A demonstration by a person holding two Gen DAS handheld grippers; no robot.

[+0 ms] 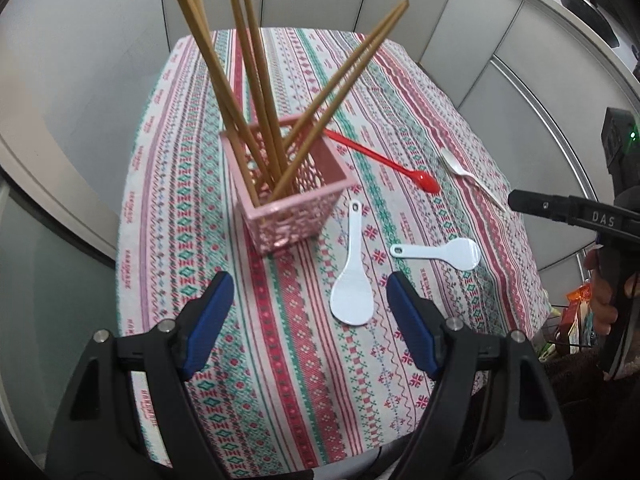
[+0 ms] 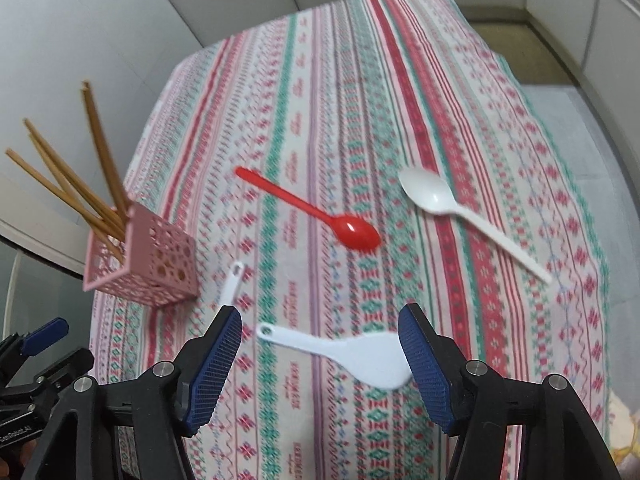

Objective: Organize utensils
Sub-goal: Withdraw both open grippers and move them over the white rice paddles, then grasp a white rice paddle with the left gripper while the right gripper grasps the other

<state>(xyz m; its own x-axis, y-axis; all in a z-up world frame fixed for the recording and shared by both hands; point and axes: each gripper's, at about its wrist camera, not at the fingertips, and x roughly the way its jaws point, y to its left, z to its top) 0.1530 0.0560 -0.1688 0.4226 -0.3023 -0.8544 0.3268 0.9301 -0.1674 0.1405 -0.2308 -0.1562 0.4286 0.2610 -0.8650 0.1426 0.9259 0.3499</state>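
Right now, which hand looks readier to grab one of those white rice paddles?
Probably the right gripper: its open jaws already straddle a white paddle. The left gripper, also open, hovers beside the other paddle.

Left gripper (image 1: 310,300): black plastic frame, two fingers faced with blue ribbed pads (image 1: 210,316), silver round screws (image 1: 101,336) at the pivot joints, triangular cut-outs in the arms. Right gripper (image 2: 320,344): same build, black frame, blue finely grooved pads (image 2: 218,364), silver screw heads (image 2: 476,368) on both sides. From the left wrist view, the right unit's black body shows white "DAS" lettering (image 1: 603,219) and a green LED (image 1: 632,135) on a black box above it. White lettering on the left unit's black body, partly cut off. Hand (image 1: 604,296) wraps the black handle; dark fuzzy sleeve (image 1: 576,372) below it.
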